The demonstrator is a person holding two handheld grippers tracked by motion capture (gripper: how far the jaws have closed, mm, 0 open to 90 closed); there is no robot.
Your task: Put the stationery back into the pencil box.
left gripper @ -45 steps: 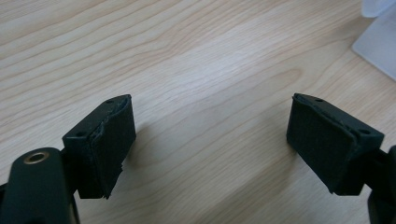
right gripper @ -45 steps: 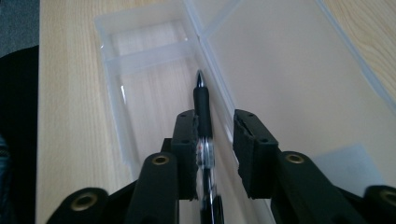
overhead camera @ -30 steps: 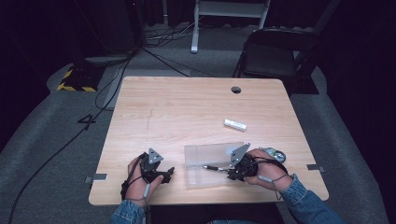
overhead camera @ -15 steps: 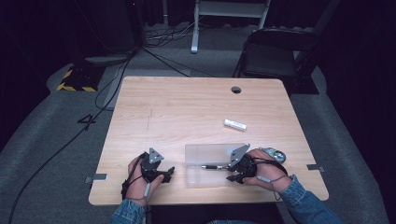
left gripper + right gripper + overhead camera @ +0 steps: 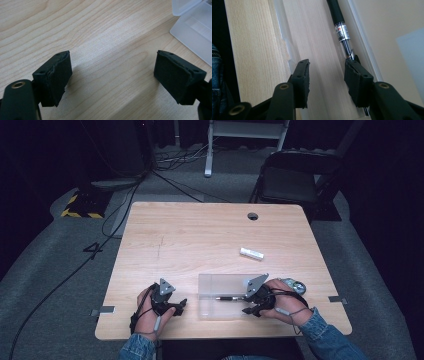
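Observation:
A black pen lies in an open clear plastic case near the table's front edge. My right gripper sits at the case's right end, and its jaws have just been opening. In the right gripper view the pen runs along the case's wall and its near end passes behind the right-hand jaw. Nothing lies between the pads of the right gripper except the case floor. My left gripper rests open on bare wood to the left of the case. In its own view the left gripper has the case at the upper right.
A small white stick-shaped object lies on the table beyond the case. A round grey item sits behind my right hand. There is a cable hole near the far edge and a folding chair beyond the table.
The right gripper's jaws have spread apart and no longer pinch the pen, which stays in the case. Both hands stayed where they were.

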